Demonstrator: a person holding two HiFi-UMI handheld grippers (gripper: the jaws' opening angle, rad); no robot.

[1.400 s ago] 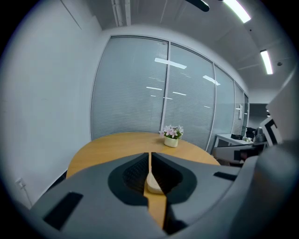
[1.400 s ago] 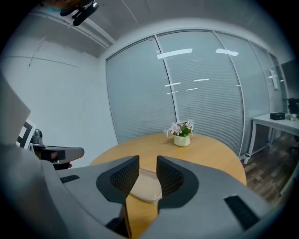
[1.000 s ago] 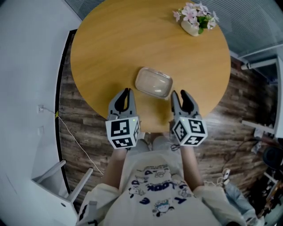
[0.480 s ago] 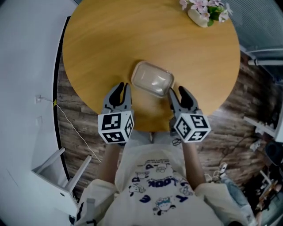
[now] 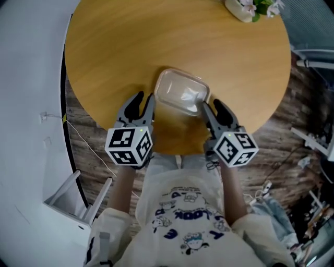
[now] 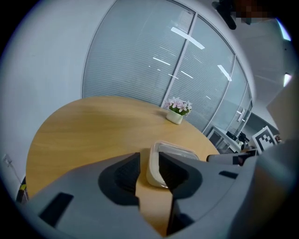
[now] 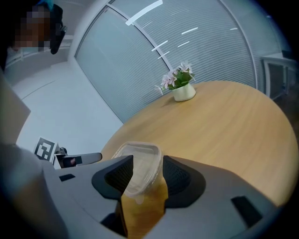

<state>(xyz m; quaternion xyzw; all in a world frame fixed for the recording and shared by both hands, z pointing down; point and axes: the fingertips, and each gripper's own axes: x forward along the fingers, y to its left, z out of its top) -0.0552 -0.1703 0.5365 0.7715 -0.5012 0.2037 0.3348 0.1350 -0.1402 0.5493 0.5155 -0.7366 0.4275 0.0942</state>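
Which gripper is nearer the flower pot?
Right. The right gripper sits beside the container, toward the flower pot; the left gripper is across the container, farther off.

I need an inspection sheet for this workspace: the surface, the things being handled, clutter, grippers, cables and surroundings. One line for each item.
Surface: round wooden table, light wood top.
Job's things: clear lidded plastic container, lying flat near the table's near edge.
Clutter: small pot of flowers at the far edge, well apart from the container.
Grippers: left gripper has its jaws apart, at the container's left end. Right gripper has its jaws apart, with the container's corner reaching between them. Contact cannot be told.
Cables: thin white cable on the floor left of the table.
Surroundings: wood-plank floor, glass partition with blinds, white wall.
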